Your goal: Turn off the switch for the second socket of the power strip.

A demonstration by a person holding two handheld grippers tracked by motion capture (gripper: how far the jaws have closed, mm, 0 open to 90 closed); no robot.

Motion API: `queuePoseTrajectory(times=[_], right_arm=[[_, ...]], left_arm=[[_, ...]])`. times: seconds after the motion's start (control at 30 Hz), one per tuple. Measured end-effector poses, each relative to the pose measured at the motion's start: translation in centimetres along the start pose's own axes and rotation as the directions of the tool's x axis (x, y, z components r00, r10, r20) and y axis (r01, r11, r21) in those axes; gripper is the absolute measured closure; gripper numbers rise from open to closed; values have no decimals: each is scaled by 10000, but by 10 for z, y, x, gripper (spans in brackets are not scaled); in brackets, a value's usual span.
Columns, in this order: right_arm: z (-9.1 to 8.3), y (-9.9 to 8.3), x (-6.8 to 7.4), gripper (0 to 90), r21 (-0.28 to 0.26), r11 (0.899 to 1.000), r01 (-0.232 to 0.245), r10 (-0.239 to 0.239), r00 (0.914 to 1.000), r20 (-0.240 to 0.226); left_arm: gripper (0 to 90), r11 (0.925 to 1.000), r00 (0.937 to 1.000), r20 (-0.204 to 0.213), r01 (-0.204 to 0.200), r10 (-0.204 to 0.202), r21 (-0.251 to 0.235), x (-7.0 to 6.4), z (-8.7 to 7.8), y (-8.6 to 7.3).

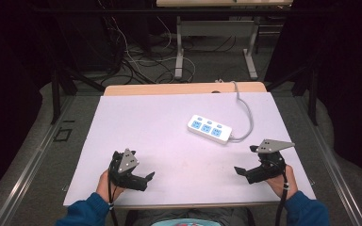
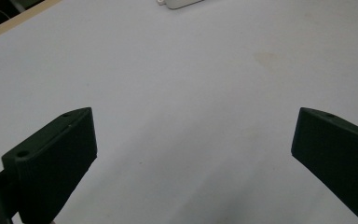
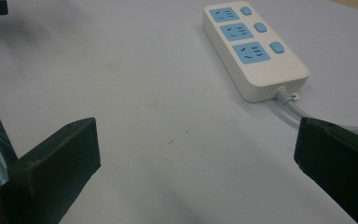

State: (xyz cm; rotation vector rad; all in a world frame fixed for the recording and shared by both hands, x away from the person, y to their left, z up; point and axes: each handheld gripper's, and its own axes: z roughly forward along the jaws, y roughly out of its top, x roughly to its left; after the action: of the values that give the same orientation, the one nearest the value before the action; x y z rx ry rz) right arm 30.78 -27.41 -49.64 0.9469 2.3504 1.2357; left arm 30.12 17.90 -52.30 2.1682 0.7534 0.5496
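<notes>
On the white table (image 1: 136, 122), power strip (image 1: 209, 129) between left gripper (image 1: 136, 175) and right gripper (image 1: 246, 162), jaws spread, empty.

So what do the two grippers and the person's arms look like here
Both are black handheld tools. The left gripper and right gripper each carry a grey three-cornered plate dotted with small marks on top, and a thin black cable trails from each toward the person. Up close, the jaws are broad, flat black blocks with small screw holes. The person wears blue sleeves with ribbed cuffs.

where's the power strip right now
In the high view the power strip lies right of the table's middle, ahead of the right gripper, apart from it.
</notes>
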Motion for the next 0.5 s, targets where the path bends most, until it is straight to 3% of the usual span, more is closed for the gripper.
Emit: queuePoseTrajectory(times=[0.5], right_arm=[[-6, -11, 7, 0, 17, 10000, 69, -69, 9999, 150]], left_arm=[[0, 10000, 10000, -18, 11, -11, -11, 0, 0, 0]])
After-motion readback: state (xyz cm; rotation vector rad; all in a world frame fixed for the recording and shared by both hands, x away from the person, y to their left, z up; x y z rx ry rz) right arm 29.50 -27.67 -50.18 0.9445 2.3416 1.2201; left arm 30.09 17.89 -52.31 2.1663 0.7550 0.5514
